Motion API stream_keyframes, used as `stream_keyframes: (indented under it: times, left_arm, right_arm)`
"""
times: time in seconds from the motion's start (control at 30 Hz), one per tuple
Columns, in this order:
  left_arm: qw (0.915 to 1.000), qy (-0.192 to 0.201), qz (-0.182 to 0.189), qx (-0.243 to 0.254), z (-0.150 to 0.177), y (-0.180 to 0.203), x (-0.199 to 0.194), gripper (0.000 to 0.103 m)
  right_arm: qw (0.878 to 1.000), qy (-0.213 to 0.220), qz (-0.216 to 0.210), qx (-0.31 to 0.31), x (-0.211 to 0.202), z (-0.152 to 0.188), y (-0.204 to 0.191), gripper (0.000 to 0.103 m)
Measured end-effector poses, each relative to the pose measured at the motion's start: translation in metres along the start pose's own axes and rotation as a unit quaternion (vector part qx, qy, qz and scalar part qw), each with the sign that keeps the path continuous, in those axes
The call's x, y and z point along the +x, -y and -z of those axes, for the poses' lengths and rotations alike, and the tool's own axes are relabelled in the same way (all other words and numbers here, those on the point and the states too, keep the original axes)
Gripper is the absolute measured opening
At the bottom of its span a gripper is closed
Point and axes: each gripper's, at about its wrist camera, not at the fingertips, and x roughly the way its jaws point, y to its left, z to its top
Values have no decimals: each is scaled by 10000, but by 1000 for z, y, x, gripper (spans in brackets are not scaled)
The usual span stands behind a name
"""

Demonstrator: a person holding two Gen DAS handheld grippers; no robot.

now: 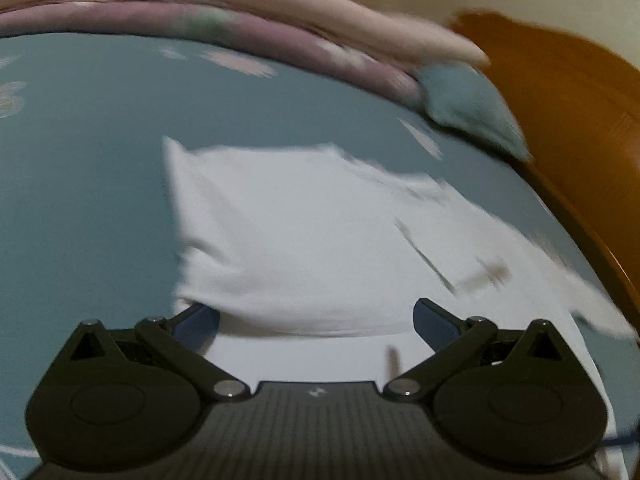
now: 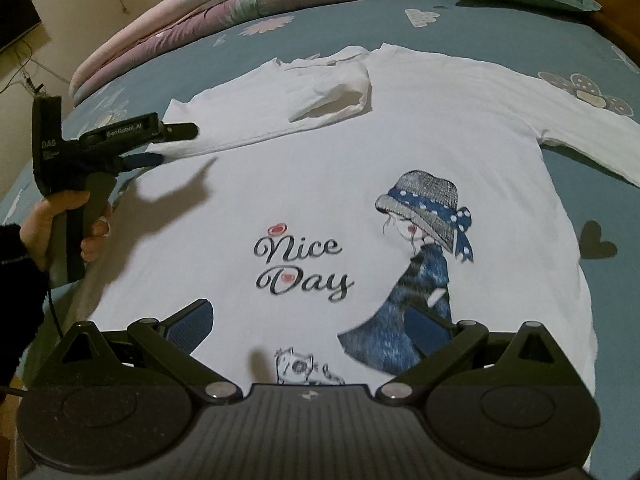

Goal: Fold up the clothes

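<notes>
Left wrist view is pretty motion-blurred. The left gripper (image 1: 316, 320) has its fingers spread wide, and a folded white edge of the shirt (image 1: 304, 232) sits right between them; can't tell if either pad actually touches the cloth. The shirt lies on a teal flowered bedsheet (image 1: 80, 160). Up at 12 o'clock there's a pile of pink and mauve quilts (image 1: 248, 24), a teal pillow (image 1: 468, 100) at about 2 o'clock, and an orange-brown wooden bed frame (image 1: 568, 92) running down the right side.

Right wrist view is sharp. The right gripper (image 2: 308, 328) is also spread wide, hovering over the shirt's hem at 6 o'clock, gripping nothing. The white long-sleeve shirt lies flat, print side up ("Nice Day", a girl in a blue hat), one sleeve folded across the chest at 11 o'clock, the other stretched out toward 3 o'clock. At 9 o'clock a hand (image 2: 52, 224) in a dark fuzzy sleeve holds the left gripper at the shirt's side edge.
</notes>
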Motion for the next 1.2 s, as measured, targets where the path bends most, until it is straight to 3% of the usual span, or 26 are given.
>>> stream_keyframes:
  times: [0.07, 0.33, 0.47, 0.6, 0.73, 0.83, 0.87, 0.97, 1.1, 1.2]
  left_arm:
    - [9998, 103, -117, -114, 3, -2, -5, 94]
    - [9996, 38, -151, -255, 4, -3, -31, 96]
    - [9992, 345, 180, -118, -10, -2, -49, 99]
    - [9986, 259, 430, 136, -31, 8, -23, 100]
    - [9998, -91, -93, 176, -34, -2, 18, 100]
    - [9981, -191, -548, -214, -35, -22, 21, 100]
    - [9983, -150, -475, -299, -35, -25, 15, 100]
    - [9994, 4, -325, 103, -37, -12, -7, 100]
    - [9936, -291, -405, 1010, -35, 17, -18, 100]
    - [9871, -575, -349, 1452, -27, 32, -25, 100]
  right_arm:
    - [10000, -1, 17, -12, 3, -2, 1, 103]
    - [9993, -126, 260, -221, 21, 8, -2, 103]
    - [9969, -96, 543, -566, 25, 14, -12, 103]
    - [9949, -102, 660, -750, 27, 17, -16, 103]
    - [9946, -121, 658, -799, 26, 17, -16, 103]
    - [9942, -134, 657, -836, 26, 17, -15, 103]
    - [9941, -139, 656, -849, 26, 17, -15, 103]
    - [9942, -164, 629, -854, 24, 15, -15, 103]
    - [9951, 48, 533, -829, 13, -2, -12, 103]
    - [9901, 370, 758, -1125, 7, -32, -15, 103]
